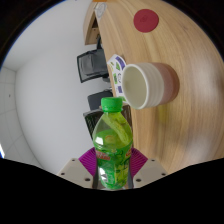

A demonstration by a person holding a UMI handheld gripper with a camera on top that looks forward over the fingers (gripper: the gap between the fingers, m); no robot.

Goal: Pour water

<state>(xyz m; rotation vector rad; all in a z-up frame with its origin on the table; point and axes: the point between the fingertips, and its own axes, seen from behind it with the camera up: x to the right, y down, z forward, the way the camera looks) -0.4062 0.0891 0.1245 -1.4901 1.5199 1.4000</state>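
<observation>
Nearest to you, your hand-held gripper (112, 172) has a green bottle (112, 140) standing up between its two fingers. The pink pad of one finger (84, 160) shows at one side of the bottle's lower body and the other pad (139, 160) at the opposite side, both right up against the plastic, so the gripper looks pinched on the bottle. The very tips are hidden behind the bottle itself.

The bottle is clear green plastic with a yellow-green liquid inside and a darker label band around its middle. Its green cap (111, 103) is on and points away from you, toward the cup.

Just past the cap you have a white paper cup (148, 85) lying tipped on its side on the desk (185, 50), its open mouth turned toward the bottle and toward the desk's near edge. You can see into its pale inside; whether anything is in it cannot be told. The cup sits close to that edge of the desk, and the bottle's cap is near the cup's rim but not touching it.

Farther along the wooden desk, well apart from the cup, a round red disc (147, 19) lies flat on the surface.

Off the desk's edge, over the light floor (45, 90), you can make out a dark chair-like shape (91, 65) just beside the cup's side of the desk, and another dark object lower down next to the bottle's shoulder, too unclear to name.
</observation>
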